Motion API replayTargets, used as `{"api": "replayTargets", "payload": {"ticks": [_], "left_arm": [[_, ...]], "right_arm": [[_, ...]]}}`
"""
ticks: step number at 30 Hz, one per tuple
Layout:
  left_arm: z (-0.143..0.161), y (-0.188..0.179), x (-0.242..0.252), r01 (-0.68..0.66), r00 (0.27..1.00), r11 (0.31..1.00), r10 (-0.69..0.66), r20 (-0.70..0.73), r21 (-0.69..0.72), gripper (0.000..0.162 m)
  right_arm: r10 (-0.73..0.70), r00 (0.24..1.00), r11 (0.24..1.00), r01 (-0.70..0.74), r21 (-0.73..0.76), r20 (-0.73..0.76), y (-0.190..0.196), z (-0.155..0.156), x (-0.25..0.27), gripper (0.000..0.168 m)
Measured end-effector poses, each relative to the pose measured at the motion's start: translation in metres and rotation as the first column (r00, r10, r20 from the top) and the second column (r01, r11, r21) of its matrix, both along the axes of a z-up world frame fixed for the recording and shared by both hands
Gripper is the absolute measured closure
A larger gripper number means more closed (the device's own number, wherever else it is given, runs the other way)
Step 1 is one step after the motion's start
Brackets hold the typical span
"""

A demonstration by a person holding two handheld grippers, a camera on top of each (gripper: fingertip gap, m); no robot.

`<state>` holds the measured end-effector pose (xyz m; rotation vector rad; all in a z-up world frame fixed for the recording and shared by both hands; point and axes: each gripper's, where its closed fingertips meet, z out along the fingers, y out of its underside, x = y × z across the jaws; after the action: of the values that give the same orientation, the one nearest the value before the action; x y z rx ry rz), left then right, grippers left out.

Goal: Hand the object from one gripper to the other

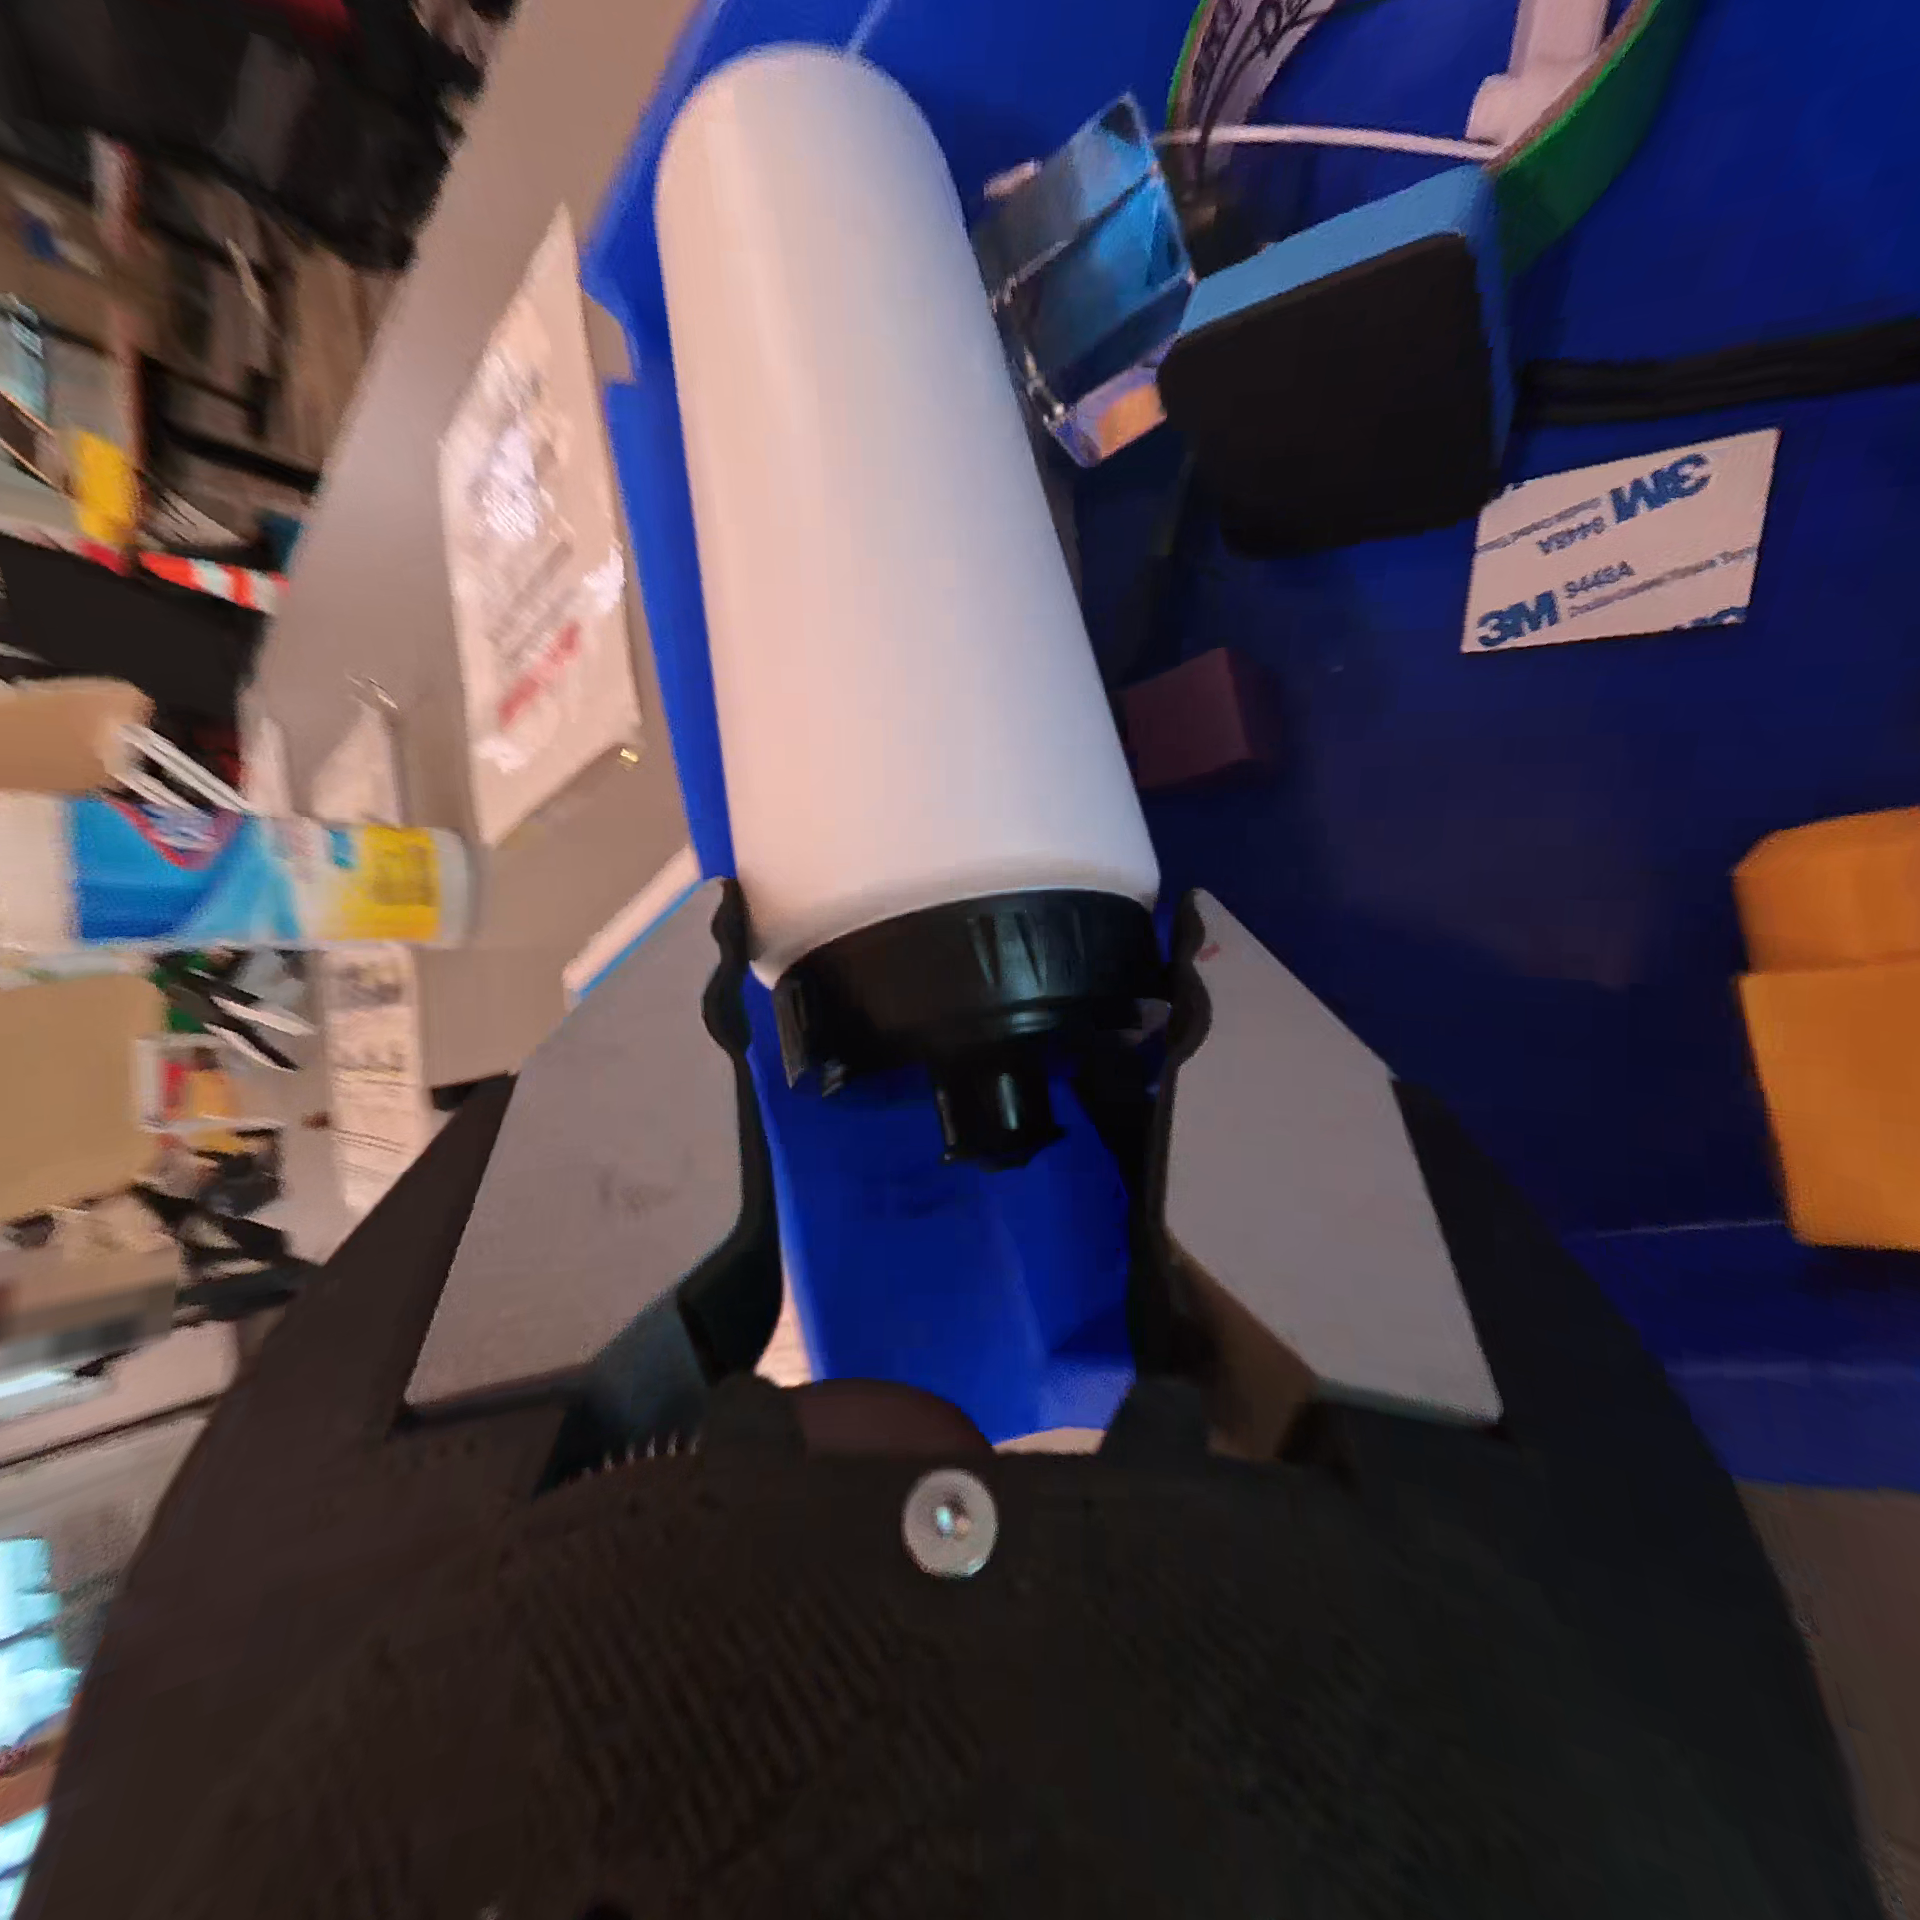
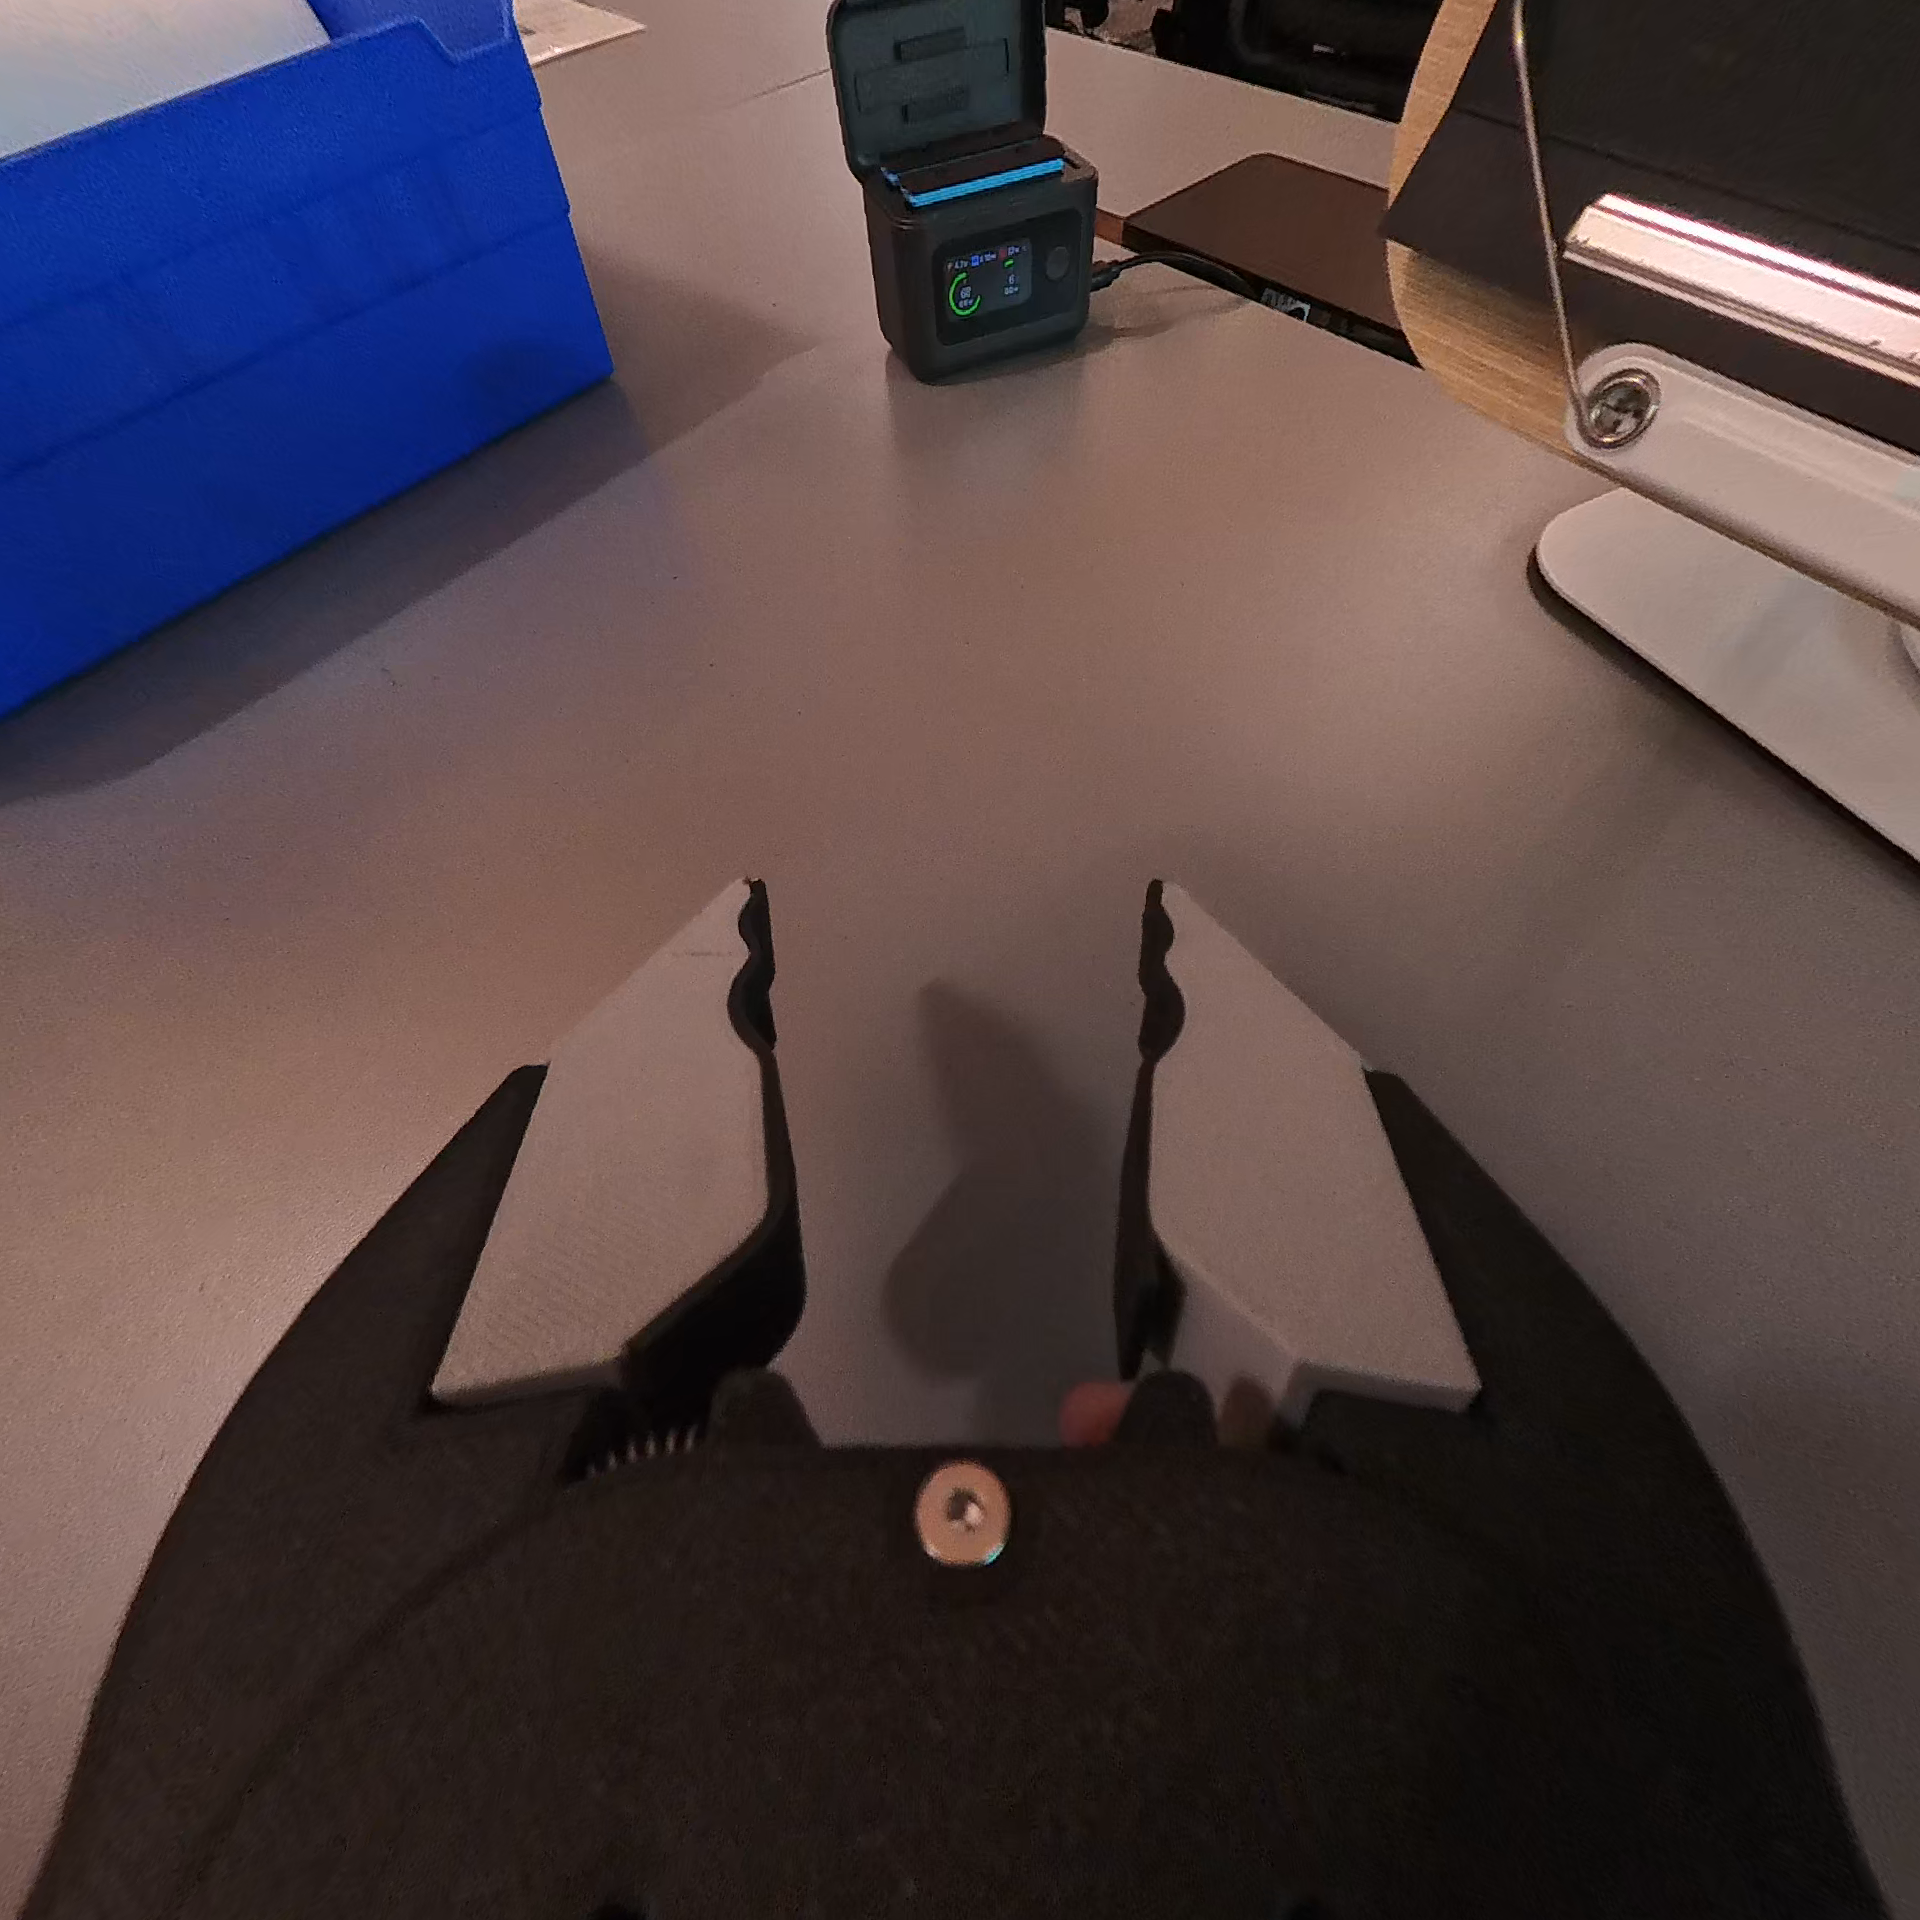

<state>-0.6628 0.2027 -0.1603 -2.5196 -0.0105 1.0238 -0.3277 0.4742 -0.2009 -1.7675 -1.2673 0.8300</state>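
A white bottle with a black screw cap is in the left wrist view, pointing away from the camera over a blue bin. My left gripper is shut on the bottle at its cap end, one finger on each side of the cap. My right gripper is open and empty, low over the grey table. The bottle does not show in the right wrist view, and neither gripper shows in the other's view.
The blue bin holds a clear cube, a black pad, a white sticker sheet and orange pieces. On the table stand the blue bin, a dark charger case and a white monitor base. My right fingertips sit around 45 cm from my left ones. The white monitor base is closer to my right gripper, around 20 cm from its tips; the left tips are 55 cm off.
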Motion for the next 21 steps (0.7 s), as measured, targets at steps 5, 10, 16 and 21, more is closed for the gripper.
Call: {"api": "replayTargets", "payload": {"ticks": [5,10,16,21], "left_arm": [[0.03,0.007,0.004,0.117,0.947,0.982,-0.156,-0.28,-0.151,0.086],[0.055,0.015,0.013,0.202,0.82,0.937,-0.321,-0.475,-0.285,0.088],[0.091,0.015,0.018,0.221,0.717,0.919,-0.38,-0.585,-0.326,0.088],[0.128,0.017,0.034,0.263,0.622,0.908,-0.418,-0.662,-0.327,0.088]], "right_arm": [[0.003,1.0,1.0,-0.003,0.01,0.004,-0.001,0.0,0.0,0.102],[0.006,1.0,1.0,-0.006,0.011,0.005,-0.001,0.0,0.0,0.103],[0.009,1.0,1.0,-0.01,0.014,0.009,-0.003,-0.001,0.0,0.104],[0.005,1.0,1.0,-0.005,0.019,0.0,-0.002,0.001,0.0,0.105]]}}
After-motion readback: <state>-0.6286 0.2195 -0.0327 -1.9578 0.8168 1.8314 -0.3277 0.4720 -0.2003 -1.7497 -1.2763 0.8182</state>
